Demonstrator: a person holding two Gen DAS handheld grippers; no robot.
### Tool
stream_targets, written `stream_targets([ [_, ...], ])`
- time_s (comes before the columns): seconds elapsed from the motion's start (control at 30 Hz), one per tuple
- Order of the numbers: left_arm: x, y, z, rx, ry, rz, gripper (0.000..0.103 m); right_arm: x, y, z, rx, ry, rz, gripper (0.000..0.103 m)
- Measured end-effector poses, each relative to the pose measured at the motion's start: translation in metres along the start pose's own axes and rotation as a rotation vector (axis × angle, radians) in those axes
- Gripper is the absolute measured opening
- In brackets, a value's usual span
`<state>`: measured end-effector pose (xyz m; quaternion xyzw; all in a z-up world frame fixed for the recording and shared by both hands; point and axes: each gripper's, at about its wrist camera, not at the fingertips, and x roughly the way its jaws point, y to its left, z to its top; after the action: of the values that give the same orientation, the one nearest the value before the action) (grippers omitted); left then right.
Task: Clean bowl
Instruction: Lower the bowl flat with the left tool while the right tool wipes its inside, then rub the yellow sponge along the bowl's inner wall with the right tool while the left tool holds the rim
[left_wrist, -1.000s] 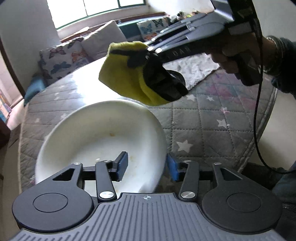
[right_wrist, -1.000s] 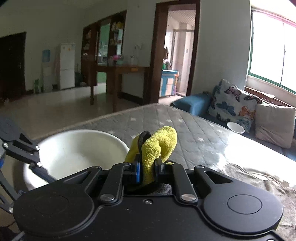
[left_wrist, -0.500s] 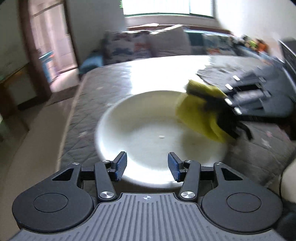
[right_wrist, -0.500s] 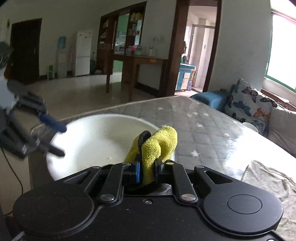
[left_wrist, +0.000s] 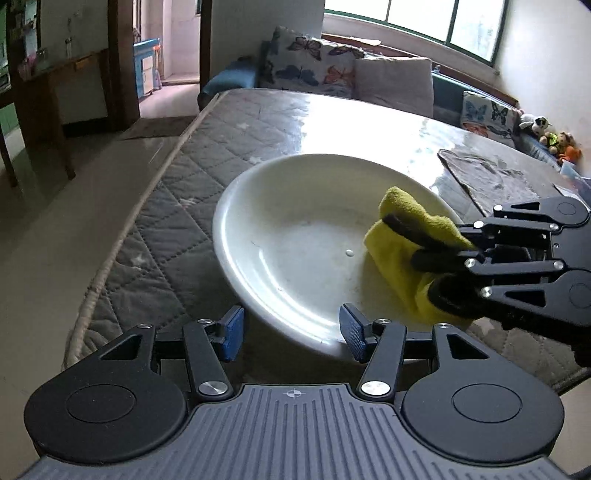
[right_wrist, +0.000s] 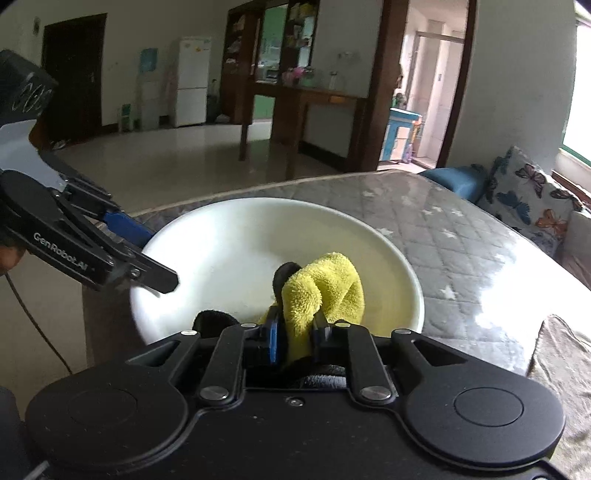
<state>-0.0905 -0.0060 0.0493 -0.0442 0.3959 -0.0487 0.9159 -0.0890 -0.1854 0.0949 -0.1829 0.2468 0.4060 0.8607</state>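
A wide, shallow white bowl (left_wrist: 295, 236) with a smooth glossy glaze sits on a grey quilted cover with pale stars, spread over a round counter (left_wrist: 207, 155) whose far part shines under the window light. The bowl lies near the counter's edge, and in the left wrist view it appears tipped, its near rim sitting between the spread blue pads of the left gripper (left_wrist: 291, 332). That gripper is released: its ribbed pads stand well apart on either side of the rim, and whether either one touches the bowl cannot be told. The right gripper (right_wrist: 293, 339) is clenched on a folded yellow cloth (right_wrist: 325, 291) of fluffy terry weave, which bulges above the fingertips and reaches down into the bowl's right side. A darker layer backs the cloth, though its material is hard to make out. Inside the bowl the glaze shows faint smears and a small pale speck (left_wrist: 349, 253) near the middle, just beside the cloth. The cloth's lower part is hidden behind the right gripper's own black linkage in the right wrist view. A crumpled grey fabric (left_wrist: 487, 177) lies flat on the counter well beyond the bowl. Butterfly-print cushions (left_wrist: 310, 66) line a bench under the window, and the left gripper's body is cut off at the edge of the right wrist view.
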Motion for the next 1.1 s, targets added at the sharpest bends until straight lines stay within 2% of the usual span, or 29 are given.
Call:
stream_targets([
  [0.2, 0.009, -0.001, -0.005, -0.048, 0.037, -0.033, 0.056, 0.003, 0.003, -0.001, 0.044, 0.015, 0.009, 0.022],
  [0.47, 0.017, -0.012, -0.005, -0.092, 0.061, 0.003, 0.056, 0.005, 0.013, -0.003, 0.058, 0.016, 0.015, 0.028],
  [0.57, 0.018, -0.014, -0.005, -0.08, 0.057, 0.032, 0.052, 0.003, 0.019, -0.003, 0.063, 0.015, 0.033, 0.028],
  [0.67, 0.019, -0.014, -0.003, -0.057, 0.041, 0.064, 0.043, 0.0, 0.026, -0.004, 0.045, 0.018, 0.018, 0.028],
  [0.77, 0.02, -0.014, -0.002, -0.039, 0.025, 0.092, 0.039, 0.0, 0.028, -0.005, 0.016, 0.024, 0.009, 0.027],
  [1.1, 0.034, -0.014, 0.01, 0.002, 0.0, 0.126, 0.036, 0.004, 0.012, -0.008, 0.0, 0.045, -0.039, 0.026],
])
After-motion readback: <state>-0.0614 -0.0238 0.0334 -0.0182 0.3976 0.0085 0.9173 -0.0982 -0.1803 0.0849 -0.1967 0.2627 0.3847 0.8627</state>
